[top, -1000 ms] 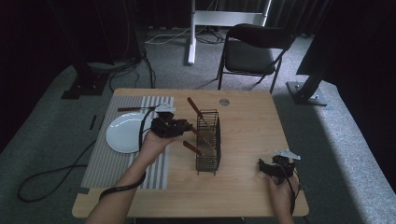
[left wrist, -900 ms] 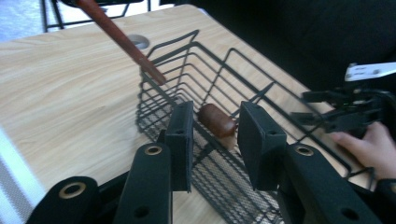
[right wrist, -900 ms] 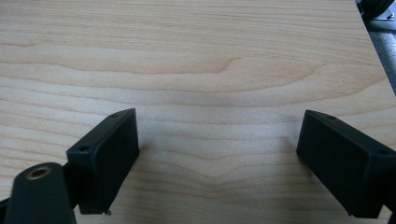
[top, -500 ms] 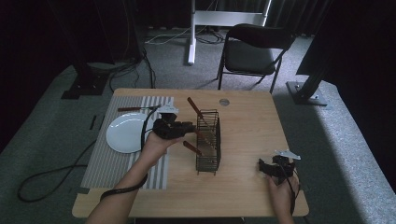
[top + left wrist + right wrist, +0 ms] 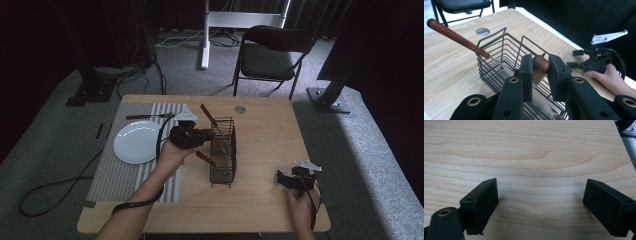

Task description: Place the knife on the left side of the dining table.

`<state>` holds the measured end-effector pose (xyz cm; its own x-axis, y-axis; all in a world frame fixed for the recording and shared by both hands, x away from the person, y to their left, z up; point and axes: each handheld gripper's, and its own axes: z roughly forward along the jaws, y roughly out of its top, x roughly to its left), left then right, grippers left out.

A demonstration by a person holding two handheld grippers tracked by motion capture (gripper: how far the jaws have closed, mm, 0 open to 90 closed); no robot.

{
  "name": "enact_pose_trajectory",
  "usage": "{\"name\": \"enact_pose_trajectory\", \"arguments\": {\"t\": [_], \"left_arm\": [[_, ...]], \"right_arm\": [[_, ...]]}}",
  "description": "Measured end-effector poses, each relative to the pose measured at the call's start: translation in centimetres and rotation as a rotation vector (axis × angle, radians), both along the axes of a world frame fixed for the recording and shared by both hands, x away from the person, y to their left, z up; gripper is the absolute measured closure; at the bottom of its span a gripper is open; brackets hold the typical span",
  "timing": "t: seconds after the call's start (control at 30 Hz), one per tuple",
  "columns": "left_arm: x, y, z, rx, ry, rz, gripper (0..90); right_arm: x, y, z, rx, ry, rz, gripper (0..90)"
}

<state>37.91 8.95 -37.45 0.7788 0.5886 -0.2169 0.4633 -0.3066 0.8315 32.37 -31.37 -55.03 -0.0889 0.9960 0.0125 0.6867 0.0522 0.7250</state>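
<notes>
Black wire basket [image 5: 223,150] taken as landmark. Reddish-brown wooden handle [image 5: 541,63] noted between black left gripper [image 5: 540,75] pads; a second red-brown handle [image 5: 456,38] seen leaning on the basket rim. Left of basket: white plate [image 5: 135,144] on grey-and-white striped mat [image 5: 116,175]. Table [image 5: 265,135] recorded as pale wood grain

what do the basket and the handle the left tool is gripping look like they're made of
The basket looks like thin metal wire with a matte black coating, with a fine mesh floor. The handle in the left tool looks like wood, reddish-brown, smooth, slightly glossy; possibly wood-look plastic.
</notes>
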Motion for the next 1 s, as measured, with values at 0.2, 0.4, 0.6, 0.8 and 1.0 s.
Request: {"name": "enact_pose_trajectory", "arguments": {"t": [0.2, 0.4, 0.6, 0.8, 1.0], "left_arm": [[-0.3, 0.3, 0.6, -0.011, -0.001, -0.007, 75.2], [-0.9, 0.8, 1.7, -0.009, -0.017, -0.002, 75.2], [-1.9, 1.5, 3.7, -0.013, -0.052, -0.01, 75.2], [-2.7, 2.6, 5.5, -0.024, -0.082, 0.003, 75.2], [-3.5, 3.7, 7.6, -0.028, -0.127, 0.012, 75.3]], "right_arm": [[0.0, 0.0, 0.0, 0.0, 0.0, 0.0, 12.1], [0.0, 0.0, 0.0, 0.0, 0.0, 0.0, 12.1], [0.0, 0.0, 0.0, 0.0, 0.001, 0.0, 12.1], [0.0, 0.0, 0.0, 0.0, 0.001, 0.0, 12.1], [0.0, 0.0, 0.0, 0.0, 0.002, 0.0, 12.1]]}}
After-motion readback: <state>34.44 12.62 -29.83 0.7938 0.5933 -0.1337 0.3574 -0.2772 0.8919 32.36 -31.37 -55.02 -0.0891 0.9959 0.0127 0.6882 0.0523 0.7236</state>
